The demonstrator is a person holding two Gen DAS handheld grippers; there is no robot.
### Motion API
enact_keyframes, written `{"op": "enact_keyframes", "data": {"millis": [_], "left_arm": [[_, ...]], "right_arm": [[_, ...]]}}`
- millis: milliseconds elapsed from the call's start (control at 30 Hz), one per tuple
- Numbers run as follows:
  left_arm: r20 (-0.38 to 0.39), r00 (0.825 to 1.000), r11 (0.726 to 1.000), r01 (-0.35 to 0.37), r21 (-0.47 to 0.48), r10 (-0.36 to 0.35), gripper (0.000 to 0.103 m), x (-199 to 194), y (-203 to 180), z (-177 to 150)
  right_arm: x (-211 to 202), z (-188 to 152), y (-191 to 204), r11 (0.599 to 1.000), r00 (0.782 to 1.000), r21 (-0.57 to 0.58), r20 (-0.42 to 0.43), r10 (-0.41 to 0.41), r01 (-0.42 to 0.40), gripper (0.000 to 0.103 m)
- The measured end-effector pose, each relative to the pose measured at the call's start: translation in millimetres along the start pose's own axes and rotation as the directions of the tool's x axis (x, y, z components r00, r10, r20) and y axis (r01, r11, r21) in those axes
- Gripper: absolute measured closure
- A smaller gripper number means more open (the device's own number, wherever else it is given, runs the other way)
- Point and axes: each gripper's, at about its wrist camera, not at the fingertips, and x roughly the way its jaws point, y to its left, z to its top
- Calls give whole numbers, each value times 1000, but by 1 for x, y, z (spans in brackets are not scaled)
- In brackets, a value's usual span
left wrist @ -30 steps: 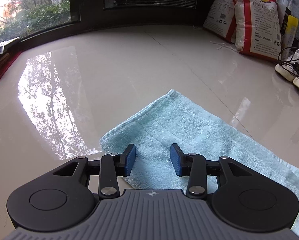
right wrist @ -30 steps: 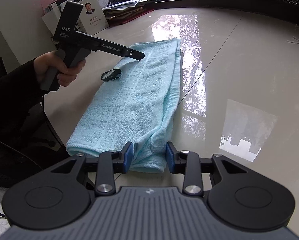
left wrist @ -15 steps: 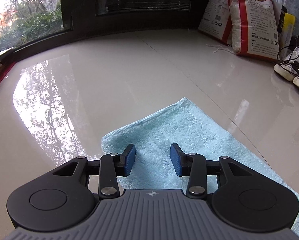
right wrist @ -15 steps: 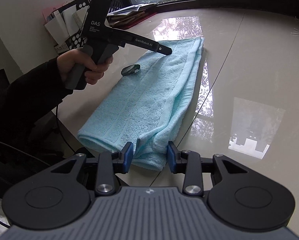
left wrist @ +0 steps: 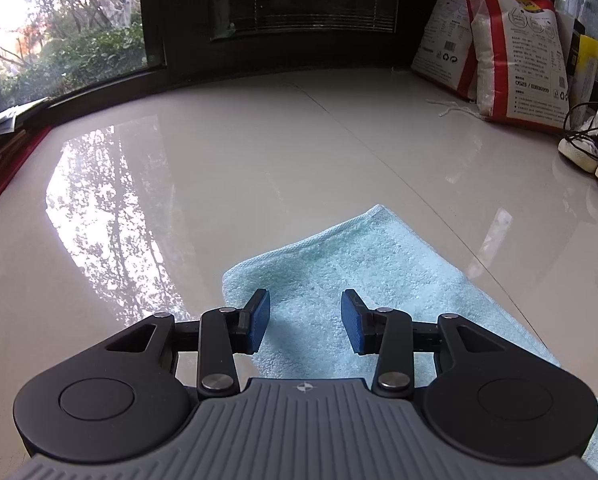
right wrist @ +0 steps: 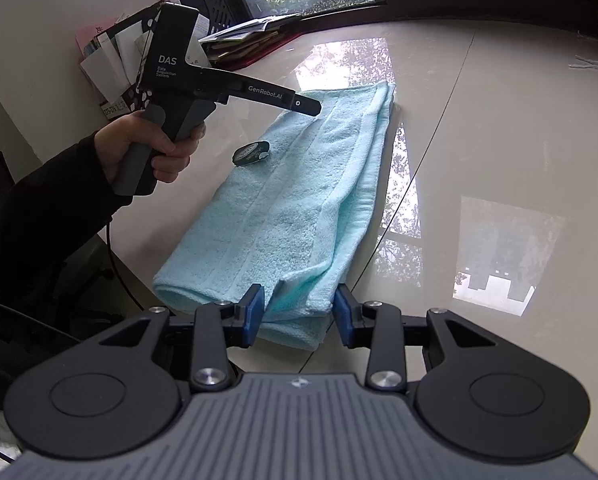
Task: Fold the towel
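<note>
A pale blue terry-cloth towel (right wrist: 295, 208), already doubled into a long narrow strip, lies flat on the glossy cream stone tabletop (right wrist: 499, 128), running in the right wrist view from its near end at about 6 o'clock up toward 12 o'clock. The right gripper (right wrist: 298, 312), black with blue rubber pads, hangs over that near end with its jaws opening; the loose layered corner sits between the pads, which do not press on it, so nothing is grasped. The left gripper (left wrist: 305, 322), of the same black-and-blue make, hangs over the far end with its jaws opening too; towel shows in the gap, but it looks to lie below the pads rather than be pinched, and the far corner lies toward 12 o'clock. From the right wrist view the person's hand (right wrist: 147, 152) holds that tool's grey handle at about 10 o'clock. A small dark oval object (right wrist: 251, 153) rests at the towel's edge beside it. By my reading, a lengthwise fold has just been laid down and let go. The next move likely calls for pinching all layers of one short end together, lifting cleanly and carrying it to the opposite end with edges aligned; the oval object may get in the way.
</note>
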Motion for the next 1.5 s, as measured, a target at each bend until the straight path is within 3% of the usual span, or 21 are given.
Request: {"op": "enact_keyframes", "data": {"millis": [67, 400, 467, 667, 767, 833, 900, 1200, 1500], "left_arm": [[12, 1000, 1000, -4, -10, 4, 45, -8, -1, -2], [45, 997, 992, -54, -118, 60, 35, -54, -4, -16], [46, 996, 988, -75, -136, 82, 24, -62, -7, -19], [42, 981, 965, -178, -195, 189, 12, -91, -16, -32], [36, 974, 954, -213, -210, 225, 7, -100, -21, -35], [37, 967, 947, -240, -214, 253, 4, -105, -24, -37], [35, 956, 935, -278, -222, 292, 1, -112, -27, -40], [-17, 928, 899, -365, -243, 373, 0, -120, -34, -49], [-36, 920, 888, -386, -250, 390, 0, -123, -36, -56]], "right_arm": [[-2, 1, -3, 1000, 1000, 9, 6, -4, 4, 58], [-9, 9, -13, 999, 999, 18, 32, -34, 33, 49], [-11, 11, -12, 999, 998, 17, 42, -52, 52, 44], [-12, 20, -8, 989, 985, 9, 85, -148, 148, 31], [-11, 24, -6, 981, 975, 14, 106, -196, 196, 20], [-8, 27, -3, 972, 964, 6, 125, -236, 237, 5], [-7, 29, 0, 964, 954, 0, 139, -264, 267, 2], [5, 38, 7, 924, 909, 5, 175, -378, 383, 0], [5, 41, 3, 917, 902, 20, 171, -397, 399, 0]]}}
